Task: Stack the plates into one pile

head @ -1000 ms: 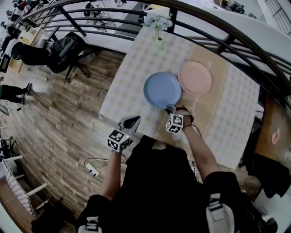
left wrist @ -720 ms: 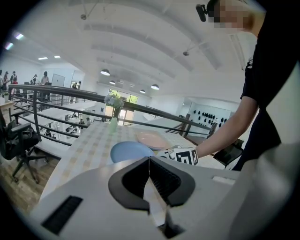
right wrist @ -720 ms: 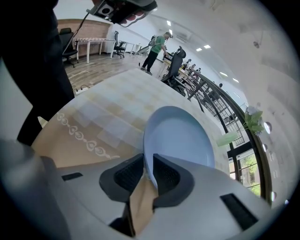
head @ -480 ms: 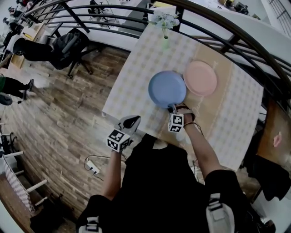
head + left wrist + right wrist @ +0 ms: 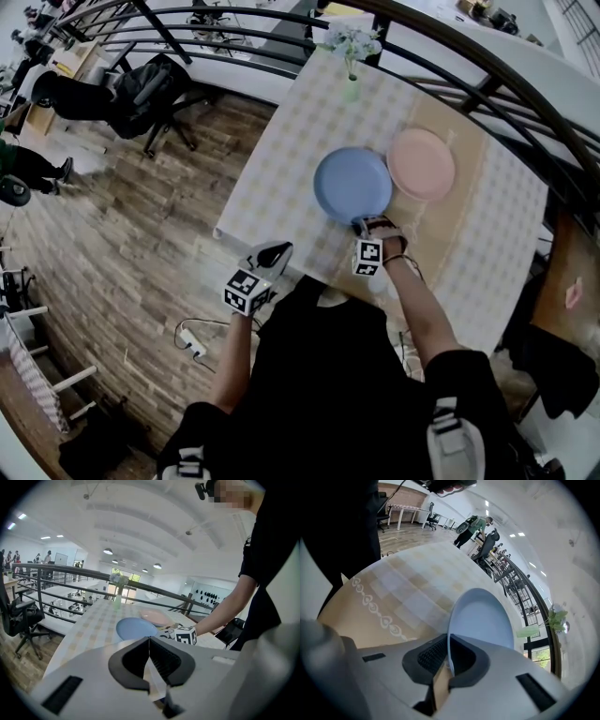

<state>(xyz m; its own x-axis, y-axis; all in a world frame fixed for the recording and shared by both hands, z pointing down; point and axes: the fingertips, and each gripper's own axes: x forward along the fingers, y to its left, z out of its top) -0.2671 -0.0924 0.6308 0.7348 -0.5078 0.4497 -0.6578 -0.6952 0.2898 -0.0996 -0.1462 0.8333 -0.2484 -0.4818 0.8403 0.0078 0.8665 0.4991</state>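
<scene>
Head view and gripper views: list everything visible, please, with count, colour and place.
Table: one, pale checked cloth, centre.
Blue plate: one, blue, mid-table.
Pink plate: one, pink, right beside blue plate.
Vase: one, green, with flowers, table's far edge.
Railing: one, dark, beyond table.
Chair: one, black, far left.
Left gripper: one, grey, jaws together, empty, at table's near edge.
Right gripper: one, grey, jaws have just been closing, gripping blue plate's near rim.
</scene>
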